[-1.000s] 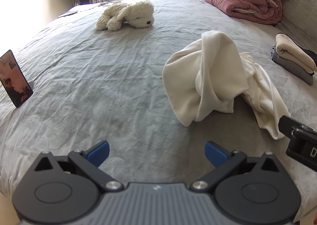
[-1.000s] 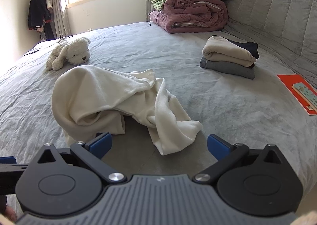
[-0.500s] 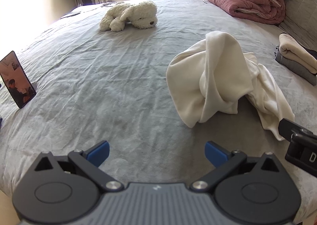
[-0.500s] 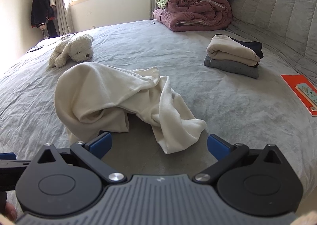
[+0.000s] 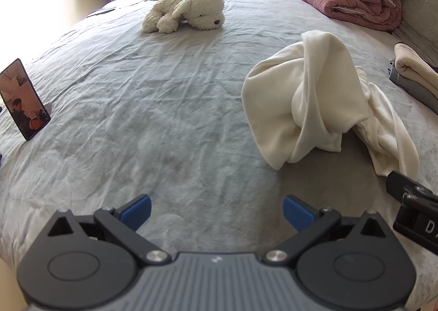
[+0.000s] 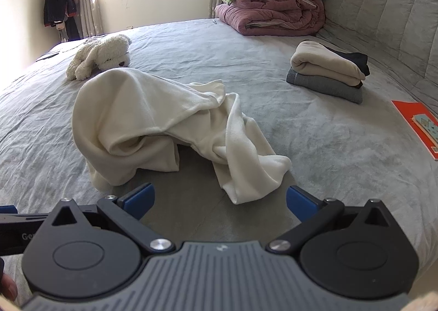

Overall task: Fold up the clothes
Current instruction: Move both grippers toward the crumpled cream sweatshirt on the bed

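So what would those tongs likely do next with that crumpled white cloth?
Probably the right tongs ease forward and pinch the nearest tip of the white cloth: both tongs are open and empty, and the cloth lies bunched and unfolded on the bed just ahead.

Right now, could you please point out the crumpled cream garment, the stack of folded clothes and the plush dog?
crumpled cream garment [image 6: 153, 108], right wrist view, raised hump.
stack of folded clothes [image 6: 325, 64], right wrist view, top cream piece.
plush dog [image 5: 191, 10], left wrist view, its body.
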{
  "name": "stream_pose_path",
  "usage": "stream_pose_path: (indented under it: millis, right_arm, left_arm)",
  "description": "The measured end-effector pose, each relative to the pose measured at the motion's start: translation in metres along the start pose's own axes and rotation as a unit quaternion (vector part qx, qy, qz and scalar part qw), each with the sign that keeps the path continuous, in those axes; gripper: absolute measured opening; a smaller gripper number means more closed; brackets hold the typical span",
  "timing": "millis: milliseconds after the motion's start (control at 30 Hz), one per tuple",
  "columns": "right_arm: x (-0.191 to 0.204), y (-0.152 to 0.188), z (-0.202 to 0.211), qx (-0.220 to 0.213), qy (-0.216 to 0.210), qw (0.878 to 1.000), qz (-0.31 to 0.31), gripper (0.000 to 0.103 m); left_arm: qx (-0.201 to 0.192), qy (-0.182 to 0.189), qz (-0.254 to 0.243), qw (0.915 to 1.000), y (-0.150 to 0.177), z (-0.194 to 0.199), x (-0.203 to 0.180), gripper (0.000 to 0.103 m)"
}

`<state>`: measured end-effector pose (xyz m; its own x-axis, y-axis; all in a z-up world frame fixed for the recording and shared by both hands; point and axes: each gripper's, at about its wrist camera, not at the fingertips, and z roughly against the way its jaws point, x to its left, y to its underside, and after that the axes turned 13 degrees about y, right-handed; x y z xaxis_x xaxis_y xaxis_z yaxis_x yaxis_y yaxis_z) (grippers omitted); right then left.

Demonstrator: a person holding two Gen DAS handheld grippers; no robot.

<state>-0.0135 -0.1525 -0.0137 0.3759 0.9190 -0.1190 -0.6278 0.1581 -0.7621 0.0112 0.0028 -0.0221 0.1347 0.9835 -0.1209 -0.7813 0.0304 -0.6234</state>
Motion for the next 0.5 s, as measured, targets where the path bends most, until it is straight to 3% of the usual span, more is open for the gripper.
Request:
stream_pose_path:
  millis: [500]
  right_arm:
    - [0.013, 0.009, -0.024, 0.032, 0.011, 0.999, 0.020, 0.103]
  left_arm:
    - [0.030, -0.008, 0.000, 0.9995, 0.005, -0.026, 0.006, 0.103]
